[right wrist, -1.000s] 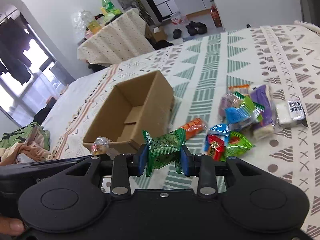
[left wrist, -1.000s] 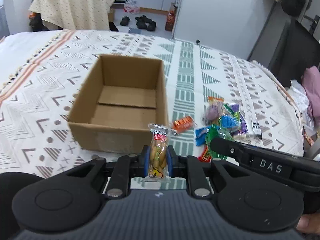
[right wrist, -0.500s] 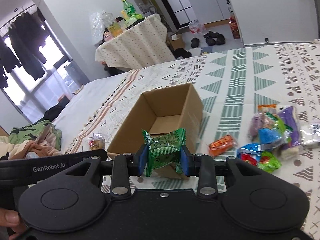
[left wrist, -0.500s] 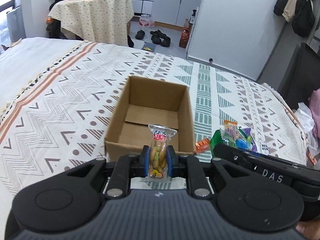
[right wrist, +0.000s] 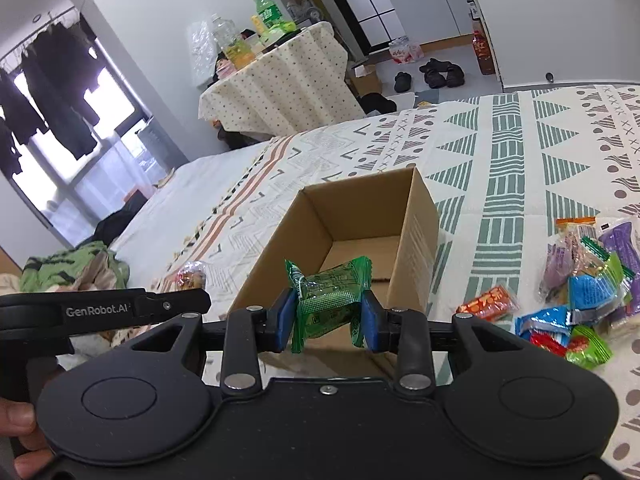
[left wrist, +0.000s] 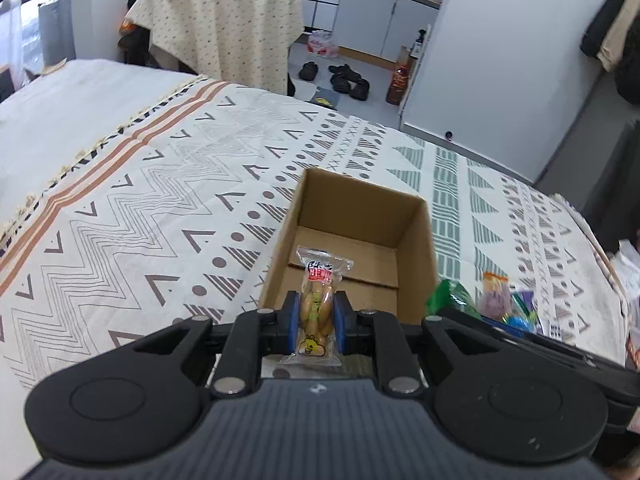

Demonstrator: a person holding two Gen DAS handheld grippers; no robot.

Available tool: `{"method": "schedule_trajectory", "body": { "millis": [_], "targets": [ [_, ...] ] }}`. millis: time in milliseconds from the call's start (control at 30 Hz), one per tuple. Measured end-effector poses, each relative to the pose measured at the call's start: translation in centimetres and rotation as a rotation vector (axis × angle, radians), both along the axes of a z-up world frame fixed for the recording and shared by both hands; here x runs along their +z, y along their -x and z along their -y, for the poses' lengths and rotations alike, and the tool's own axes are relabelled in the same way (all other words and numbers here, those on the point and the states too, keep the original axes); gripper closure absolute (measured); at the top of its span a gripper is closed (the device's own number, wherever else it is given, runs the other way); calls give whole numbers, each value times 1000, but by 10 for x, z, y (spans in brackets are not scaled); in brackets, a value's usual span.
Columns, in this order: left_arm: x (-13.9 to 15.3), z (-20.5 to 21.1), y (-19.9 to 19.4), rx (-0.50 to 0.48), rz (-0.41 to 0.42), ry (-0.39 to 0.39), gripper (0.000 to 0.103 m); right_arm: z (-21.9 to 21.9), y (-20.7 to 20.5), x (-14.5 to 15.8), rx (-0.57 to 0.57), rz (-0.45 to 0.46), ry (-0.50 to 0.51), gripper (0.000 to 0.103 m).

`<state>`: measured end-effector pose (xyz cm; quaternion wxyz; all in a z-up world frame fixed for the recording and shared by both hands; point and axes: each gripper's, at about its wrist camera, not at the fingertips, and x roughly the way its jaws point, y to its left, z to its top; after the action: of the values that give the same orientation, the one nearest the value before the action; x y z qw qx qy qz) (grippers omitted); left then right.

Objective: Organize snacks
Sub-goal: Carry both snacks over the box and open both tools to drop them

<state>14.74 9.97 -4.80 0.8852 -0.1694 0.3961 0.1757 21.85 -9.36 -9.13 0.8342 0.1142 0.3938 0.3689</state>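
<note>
An open cardboard box (left wrist: 416, 256) (right wrist: 416, 216) sits on the patterned bedspread, with nothing inside it. My left gripper (left wrist: 317, 317) is shut on a clear yellow snack packet (left wrist: 318, 304), held upright just before the box's near wall. My right gripper (right wrist: 326, 316) is shut on a green snack packet (right wrist: 330, 300), also at the box's near edge. A pile of loose snacks (right wrist: 584, 280) (left wrist: 508, 300) lies to the right of the box, with an orange packet (right wrist: 486, 302) nearest it.
The bedspread (left wrist: 140, 216) stretches wide to the left of the box. A cloth-covered table (left wrist: 224, 28) with bottles stands beyond the bed, with shoes (left wrist: 344, 78) on the floor. Crumpled clothes (right wrist: 68, 268) lie at the bed's left. A person's fingers (right wrist: 18, 420) hold the left handle.
Both grippers have risen and tilted up with their packets still held. The box now sits lower and farther right in the left wrist view, and more of the room shows.
</note>
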Motion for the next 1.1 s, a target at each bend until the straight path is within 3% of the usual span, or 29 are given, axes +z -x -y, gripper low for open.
{"method": "schedule_trajectory", "body": {
  "millis": [367,733,1100],
  "targets": [
    [-27,-20,-30,12,-50,47,86,-17,-19,-16,2,-39,-33,68],
    [-65,-31,-54,17,-123,111,86,-29,-25,-28,39,-66,-3,68],
    [-66,-52,-52,60,-164,100,82,-35,-17,-15,60,-34,11,49]
  ]
}}
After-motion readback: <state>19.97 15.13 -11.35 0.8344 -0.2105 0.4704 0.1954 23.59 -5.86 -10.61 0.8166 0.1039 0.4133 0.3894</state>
